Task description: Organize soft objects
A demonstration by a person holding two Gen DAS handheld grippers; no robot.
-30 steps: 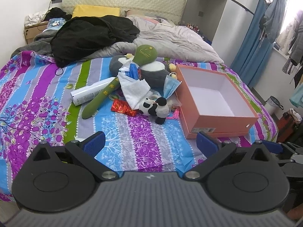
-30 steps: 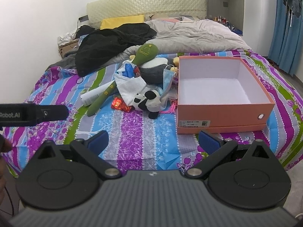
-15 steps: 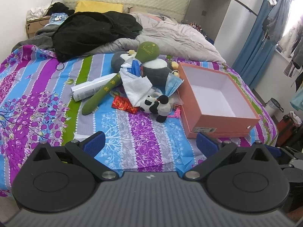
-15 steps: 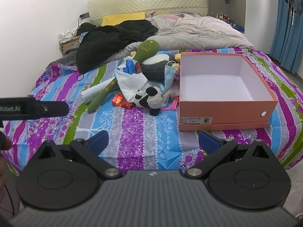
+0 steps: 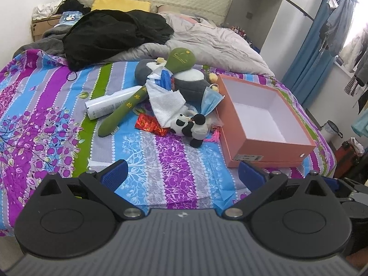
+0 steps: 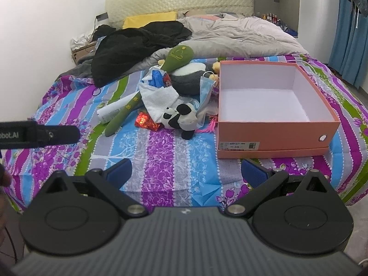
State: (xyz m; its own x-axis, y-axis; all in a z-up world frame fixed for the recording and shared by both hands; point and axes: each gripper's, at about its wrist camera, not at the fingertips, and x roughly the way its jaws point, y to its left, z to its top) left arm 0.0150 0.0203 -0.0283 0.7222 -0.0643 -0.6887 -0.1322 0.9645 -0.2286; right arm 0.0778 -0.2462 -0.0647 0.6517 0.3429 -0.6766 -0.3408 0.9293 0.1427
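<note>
Both hand-held grippers hover over the near edge of a bed with a striped purple, blue and green floral sheet (image 5: 57, 119): the left hand-held gripper (image 5: 181, 174) and the right hand-held gripper (image 6: 186, 169) each have blue-padded fingers spread wide apart, holding nothing. Mid-bed lies a heap of soft things: a small black-and-white panda plush (image 5: 192, 130) at the front, a long green plush stick (image 5: 147, 89) leaning across a grey-and-white plush animal (image 5: 188, 82). Just beside the heap, to its right, sits an open orange cardboard box with a white interior (image 6: 273, 135).
</note>
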